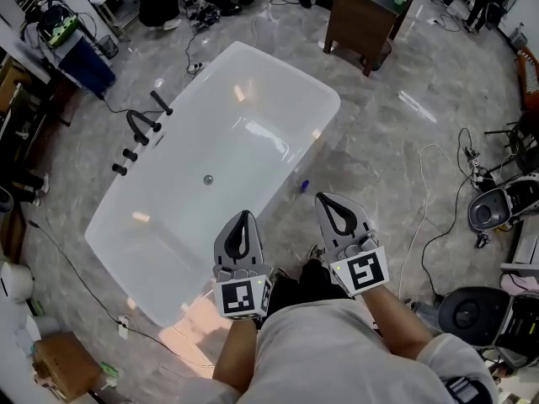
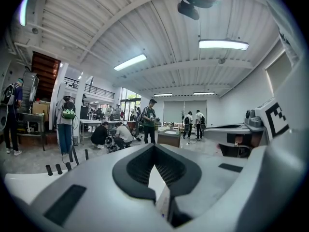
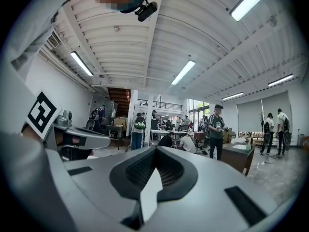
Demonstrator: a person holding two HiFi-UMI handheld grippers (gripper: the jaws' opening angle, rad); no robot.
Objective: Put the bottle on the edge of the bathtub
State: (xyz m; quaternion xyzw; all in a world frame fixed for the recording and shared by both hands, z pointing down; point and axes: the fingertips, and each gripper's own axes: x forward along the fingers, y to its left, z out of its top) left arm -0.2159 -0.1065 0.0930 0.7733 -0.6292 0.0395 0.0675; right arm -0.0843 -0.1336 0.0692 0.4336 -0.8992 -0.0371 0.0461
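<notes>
A white bathtub [image 1: 160, 297] stands slantwise on the grey marble floor in the head view. A small bottle with a blue top [image 1: 304, 185] is on the floor against the tub's right side, just beyond my right gripper. Both grippers are held close to my body, over the tub's near end. My left gripper [image 1: 244, 216] is shut with nothing in it. My right gripper [image 1: 323, 198] is likewise shut and empty. In the left gripper view the left gripper [image 2: 154, 146] points level across the room. In the right gripper view the right gripper [image 3: 155, 148] does the same. Neither gripper view shows the bottle.
Black tap fittings [image 1: 139, 130] stand at the tub's left side. A dark wooden cabinet [image 1: 363, 17] is beyond the tub. Cables [image 1: 438, 217] and round grey machines [image 1: 495, 207] lie to the right. A cardboard box [image 1: 63, 364] sits at lower left. People stand at the back.
</notes>
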